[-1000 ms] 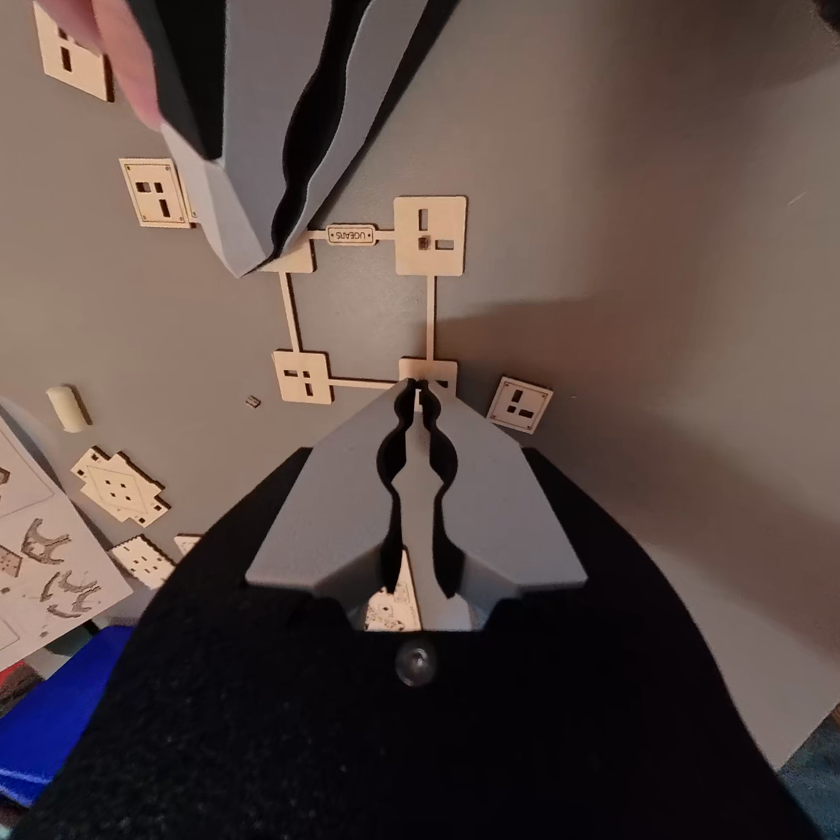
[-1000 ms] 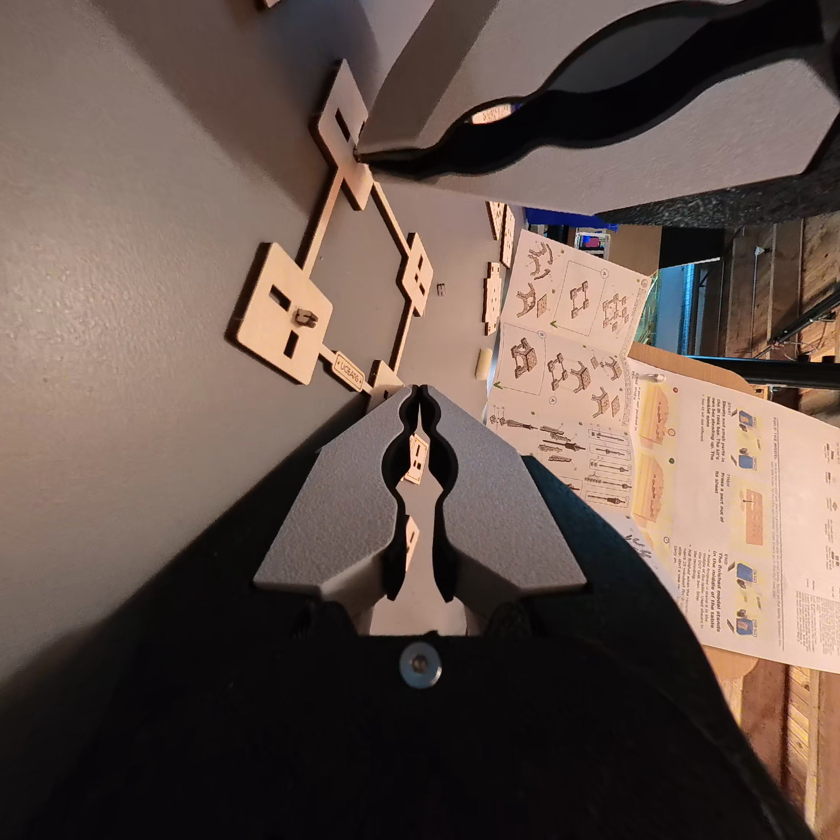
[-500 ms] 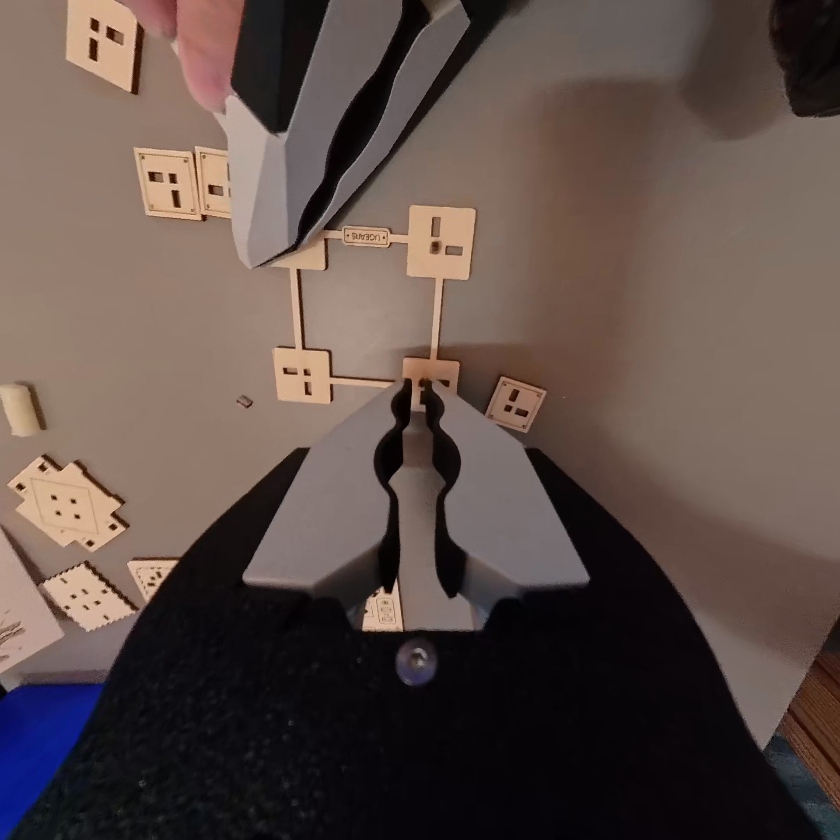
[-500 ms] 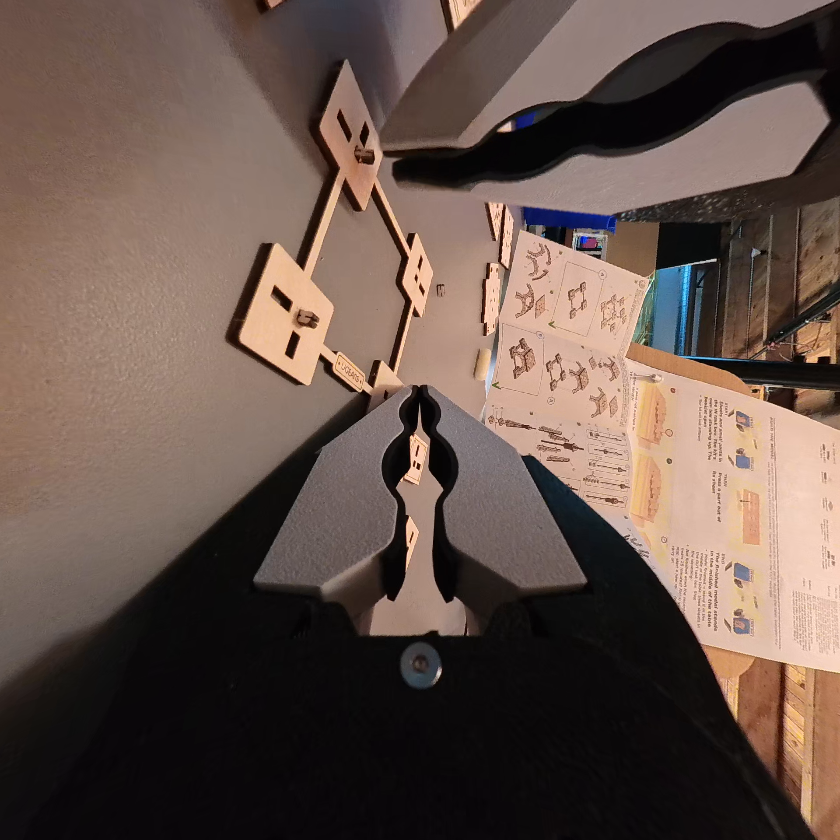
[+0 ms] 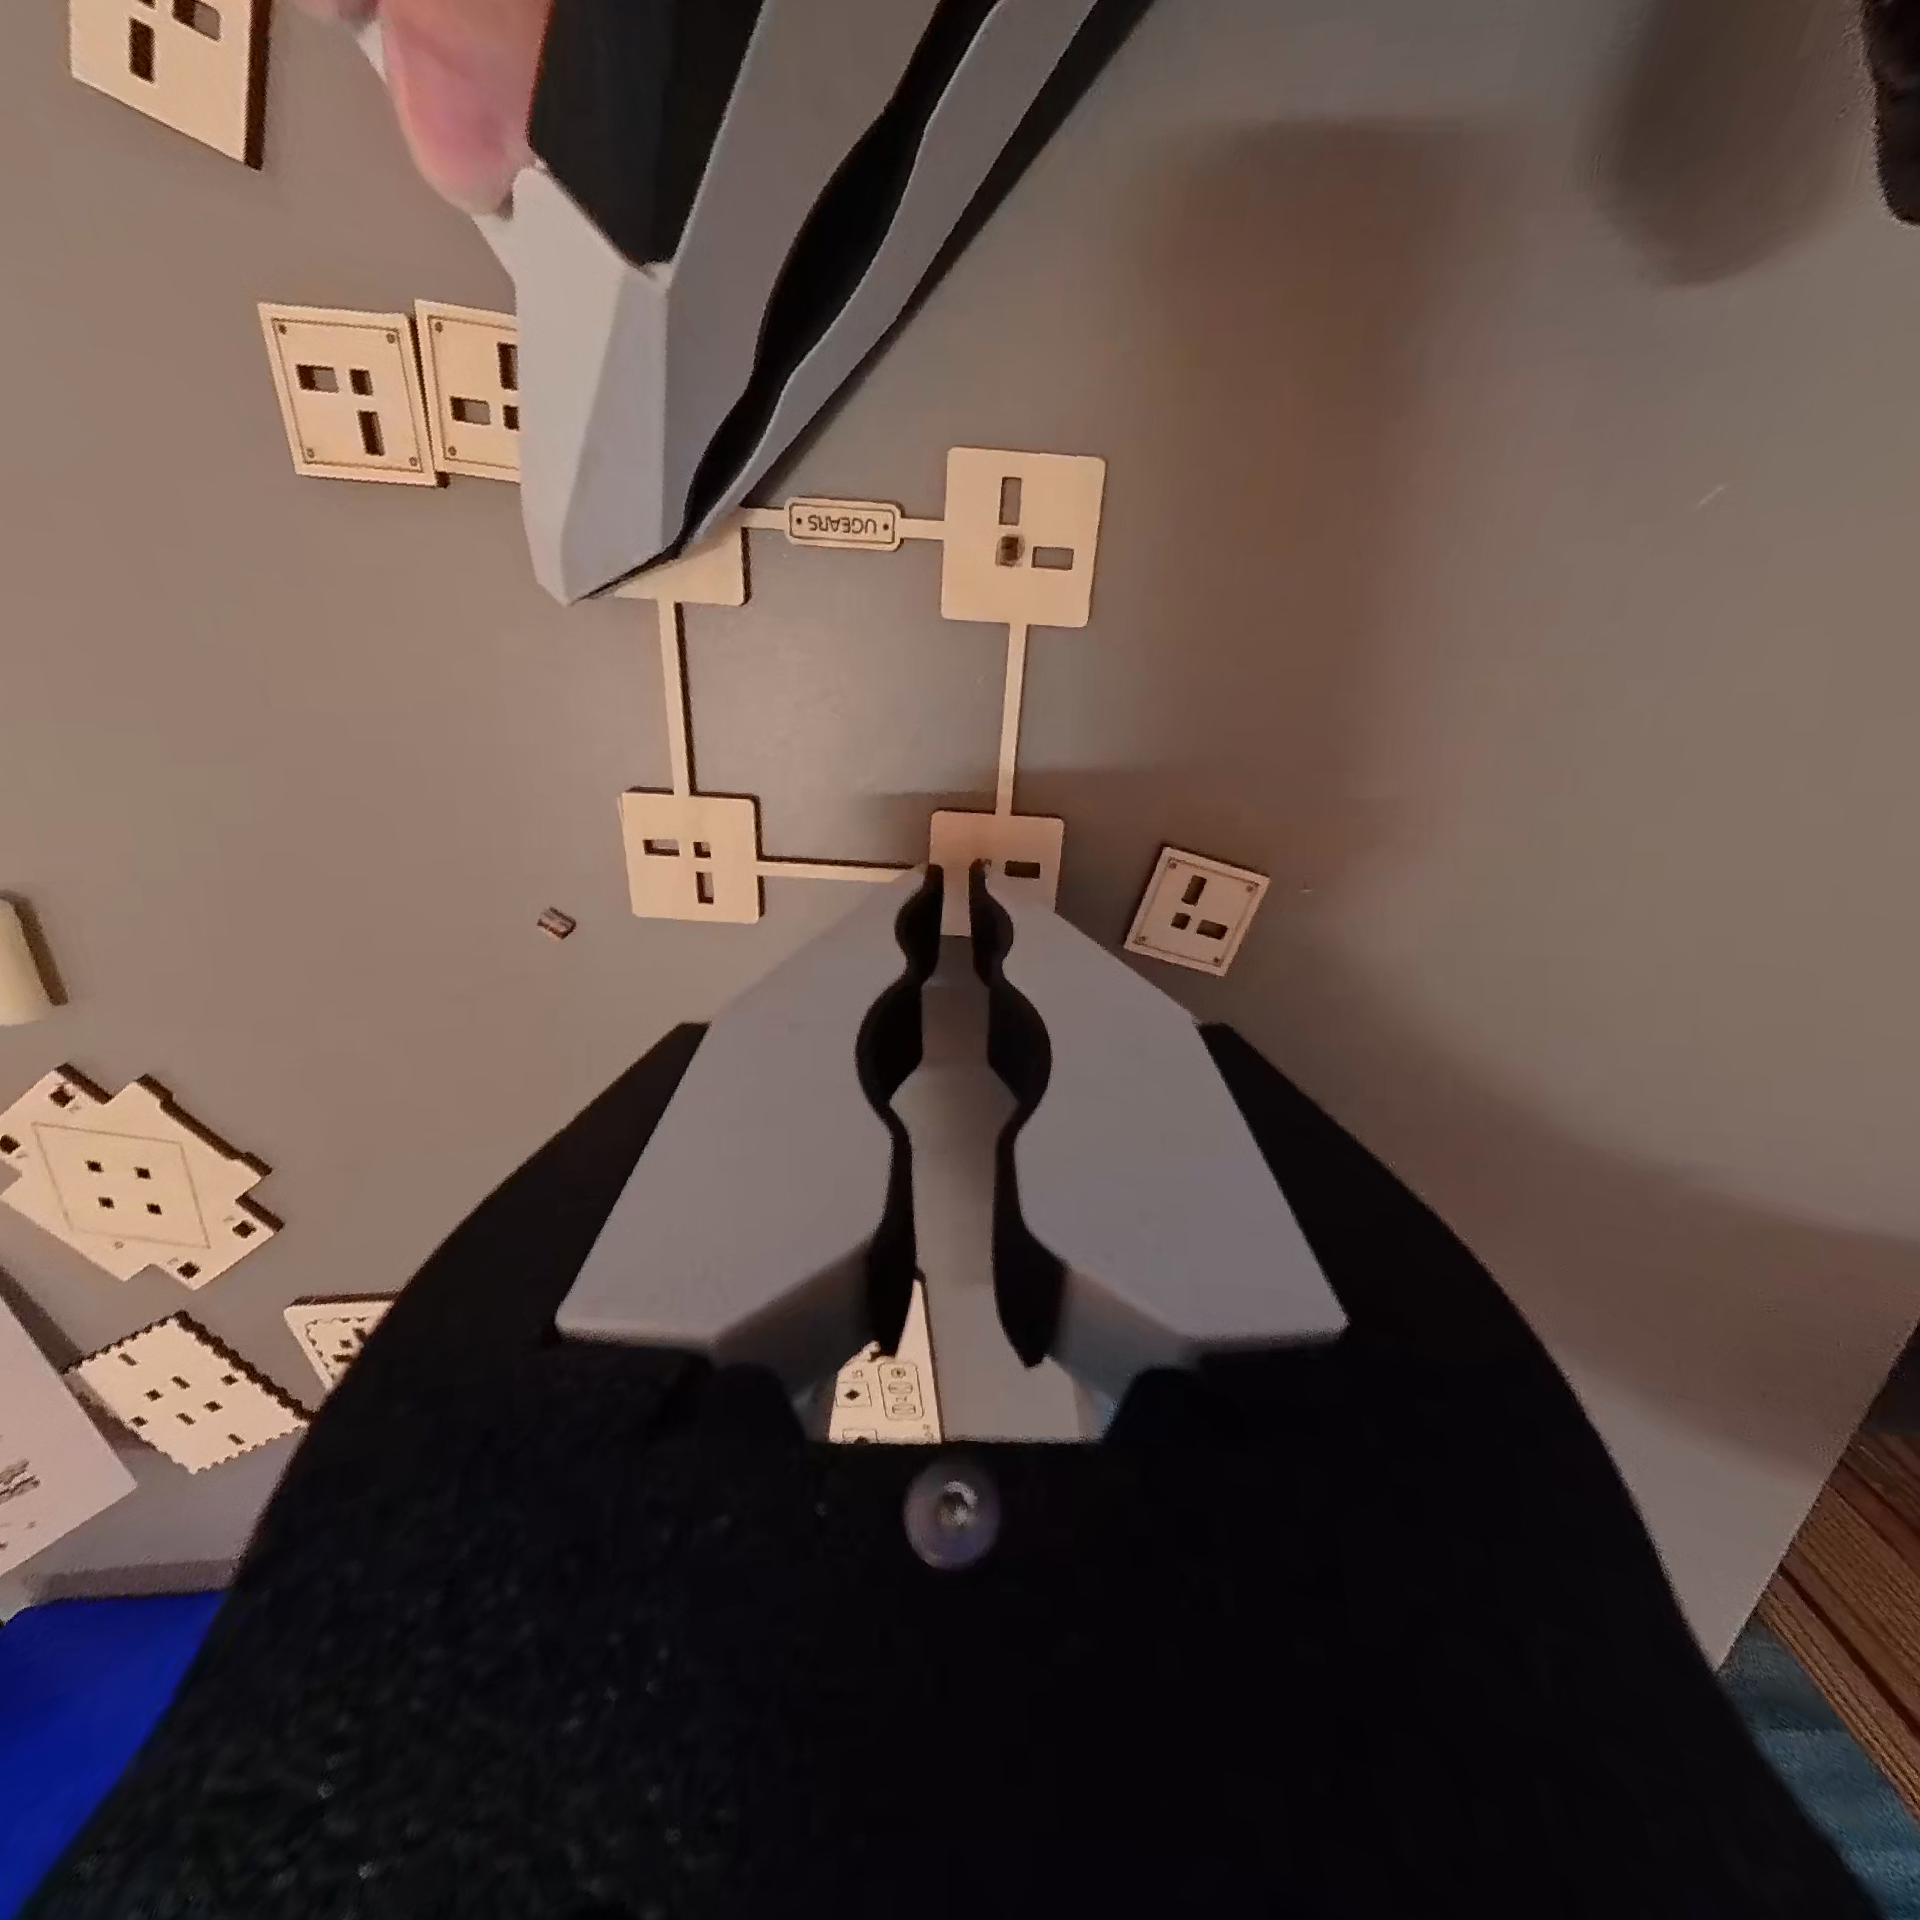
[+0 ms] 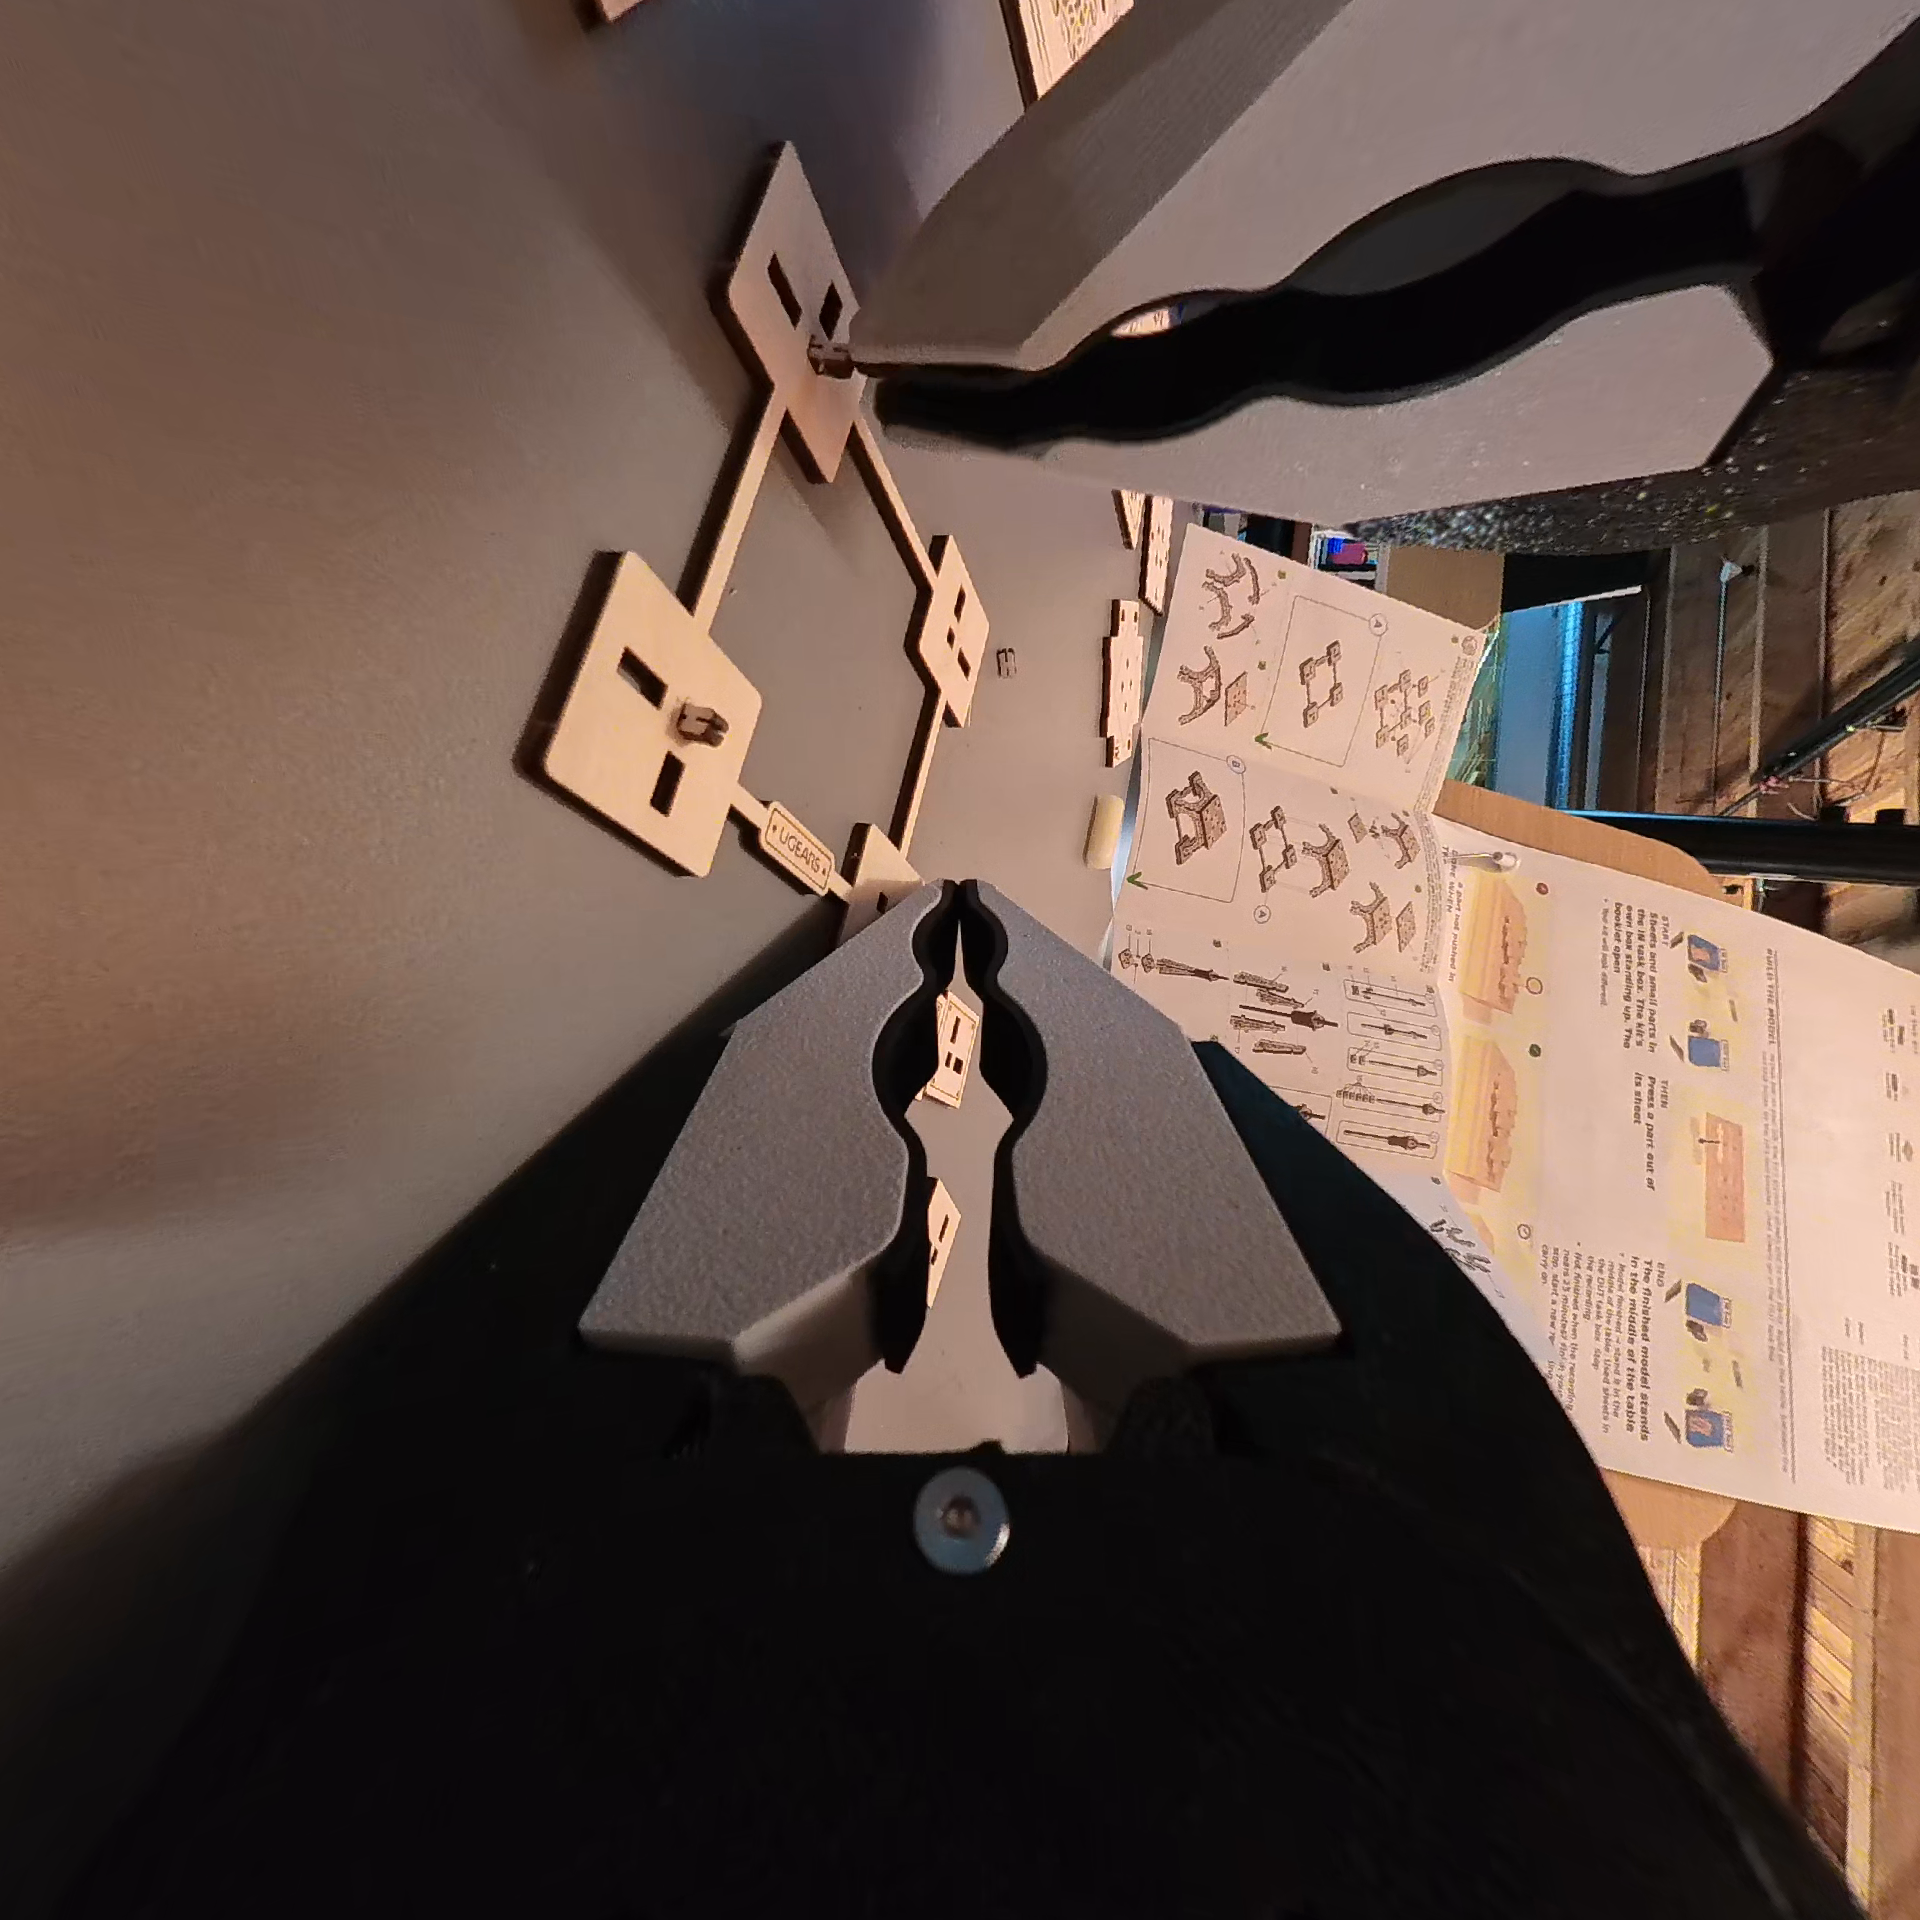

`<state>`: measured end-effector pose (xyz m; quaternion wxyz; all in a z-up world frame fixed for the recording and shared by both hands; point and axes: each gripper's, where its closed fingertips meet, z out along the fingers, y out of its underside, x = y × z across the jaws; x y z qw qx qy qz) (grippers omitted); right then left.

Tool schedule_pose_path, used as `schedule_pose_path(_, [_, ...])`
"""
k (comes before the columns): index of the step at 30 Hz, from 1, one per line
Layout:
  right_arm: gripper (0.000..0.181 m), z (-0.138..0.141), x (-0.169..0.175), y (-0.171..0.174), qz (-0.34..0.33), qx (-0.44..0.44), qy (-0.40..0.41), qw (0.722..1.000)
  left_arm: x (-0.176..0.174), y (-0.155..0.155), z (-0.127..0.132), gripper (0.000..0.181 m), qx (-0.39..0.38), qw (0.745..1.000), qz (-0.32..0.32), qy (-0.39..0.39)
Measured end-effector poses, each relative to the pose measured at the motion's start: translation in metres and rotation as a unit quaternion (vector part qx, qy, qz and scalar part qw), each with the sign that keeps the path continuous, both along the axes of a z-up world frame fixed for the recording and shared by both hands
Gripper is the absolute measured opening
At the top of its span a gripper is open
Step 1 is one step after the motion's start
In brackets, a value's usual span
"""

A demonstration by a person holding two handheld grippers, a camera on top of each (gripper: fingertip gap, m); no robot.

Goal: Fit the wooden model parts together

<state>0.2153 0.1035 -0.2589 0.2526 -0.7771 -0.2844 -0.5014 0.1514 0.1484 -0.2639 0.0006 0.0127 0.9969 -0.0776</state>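
So my right gripper [image 6: 958, 902], fingers nearly together and empty, pins one corner of the frame [image 5: 681, 707] flat on the counter [image 5: 1455, 623] so it can't slide. My left gripper [image 5: 954, 871], narrow, tips at a small peg [image 6: 829, 358] in the opposite corner; whether it's actually pinching it, I can't tell.

Right gripper [image 5: 613, 582] tip covers one corner square of the wooden frame [image 5: 1013, 717]; what it pinches, possibly nothing, stays hidden.
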Motion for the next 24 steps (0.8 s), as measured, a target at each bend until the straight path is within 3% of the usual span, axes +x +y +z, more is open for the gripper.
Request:
schedule_pose_path(1, [0.000,0.0000,-0.0002,0.0000,0.000,0.000,0.000,1.000,-0.0003,-0.0001,0.0000,0.001,0.000,1.000,-0.001,0.001])
schedule_pose_path(17, [0.000,-0.0005,-0.0015,-0.0003,-0.001,0.002,0.003,1.000,-0.0028,0.0001,-0.0025,0.000,0.016,1.000,-0.015,0.006])
schedule_pose_path(24, [0.000,-0.0006,-0.0017,-0.0001,-0.002,0.002,0.004,1.000,-0.0092,-0.0040,-0.0026,0.000,0.011,0.999,-0.029,-0.038])
